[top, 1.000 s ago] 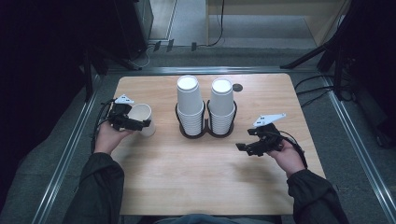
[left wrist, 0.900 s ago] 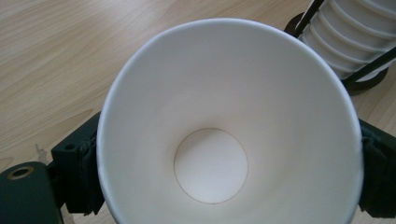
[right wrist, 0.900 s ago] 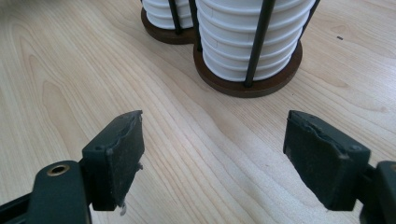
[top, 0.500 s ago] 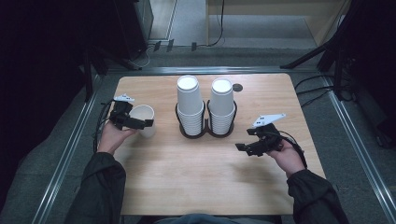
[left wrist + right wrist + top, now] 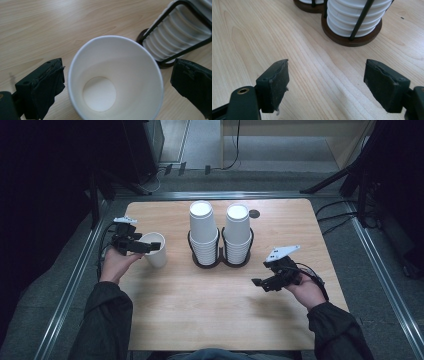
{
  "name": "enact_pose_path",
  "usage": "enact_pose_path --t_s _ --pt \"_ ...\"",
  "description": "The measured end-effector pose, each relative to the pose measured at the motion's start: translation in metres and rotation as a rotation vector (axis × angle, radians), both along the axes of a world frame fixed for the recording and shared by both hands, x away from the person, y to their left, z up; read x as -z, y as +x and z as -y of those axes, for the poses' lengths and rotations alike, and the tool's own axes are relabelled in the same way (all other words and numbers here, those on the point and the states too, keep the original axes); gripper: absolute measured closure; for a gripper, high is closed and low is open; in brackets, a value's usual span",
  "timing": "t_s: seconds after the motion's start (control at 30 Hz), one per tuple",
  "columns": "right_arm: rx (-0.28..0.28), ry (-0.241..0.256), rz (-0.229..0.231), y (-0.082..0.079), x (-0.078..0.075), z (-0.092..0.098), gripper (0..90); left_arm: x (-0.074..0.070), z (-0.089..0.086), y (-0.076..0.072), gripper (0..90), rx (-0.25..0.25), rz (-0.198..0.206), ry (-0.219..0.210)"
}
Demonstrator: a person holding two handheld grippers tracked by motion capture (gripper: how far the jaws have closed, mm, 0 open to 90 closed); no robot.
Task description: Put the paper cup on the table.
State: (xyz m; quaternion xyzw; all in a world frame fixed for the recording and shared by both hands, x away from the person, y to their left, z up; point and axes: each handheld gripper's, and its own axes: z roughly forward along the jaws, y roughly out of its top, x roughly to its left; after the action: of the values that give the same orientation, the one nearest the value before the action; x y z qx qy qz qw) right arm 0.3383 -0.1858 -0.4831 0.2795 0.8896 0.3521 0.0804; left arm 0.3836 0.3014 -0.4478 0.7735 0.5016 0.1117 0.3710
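Observation:
A single white paper cup (image 5: 156, 257) stands upright on the wooden table at the left, its mouth up and empty (image 5: 100, 92). My left gripper (image 5: 149, 247) is open around its rim, with a small gap on each side between the jaws and the cup. Two stacks of white cups (image 5: 203, 232) (image 5: 237, 231) sit in a black wire holder (image 5: 220, 262) at the table's middle back. My right gripper (image 5: 262, 282) hovers open over bare wood to the right of the holder, nothing between its jaws (image 5: 325, 77). The nearer stack (image 5: 357, 15) is ahead of it.
The table (image 5: 210, 320) has bare wood in front of the holder. A small dark round grommet (image 5: 255, 213) is near the back edge. Metal rails (image 5: 70, 290) run along both sides, and cables lie on the floor at the right.
The left gripper and the single cup have shifted slightly right and nearer. The right gripper has stayed in place.

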Motion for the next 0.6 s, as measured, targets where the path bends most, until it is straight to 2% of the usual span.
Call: enact_pose_path --t_s 0.1,0.17,0.27,0.37,0.5,0.6 --pt "-0.003 0.001 -0.002 0.000 0.000 0.000 20.8 -0.005 -0.001 -0.003 0.0 -0.011 -0.012 0.015" --pt "-0.009 0.004 -0.005 0.001 0.000 0.000 20.6 -0.010 -0.003 -0.006 0.0 -0.005 -0.008 -0.002" --pt "-0.008 0.014 -0.002 0.003 0.000 0.000 20.6 -0.019 -0.003 -0.011 0.0 -0.011 0.000 -0.003" --pt "-0.010 0.007 -0.003 0.002 0.000 0.001 20.6 -0.026 -0.003 -0.016 0.0 -0.005 -0.018 -0.037" --pt "-0.005 0.027 -0.002 0.003 -0.003 0.001 20.6 -0.033 0.004 -0.023 0.0 0.034 -0.024 -0.026" --pt "0.000 0.056 -0.001 0.003 -0.006 0.002 20.6 -0.038 0.011 -0.028 0.0 0.072 -0.010 -0.046"
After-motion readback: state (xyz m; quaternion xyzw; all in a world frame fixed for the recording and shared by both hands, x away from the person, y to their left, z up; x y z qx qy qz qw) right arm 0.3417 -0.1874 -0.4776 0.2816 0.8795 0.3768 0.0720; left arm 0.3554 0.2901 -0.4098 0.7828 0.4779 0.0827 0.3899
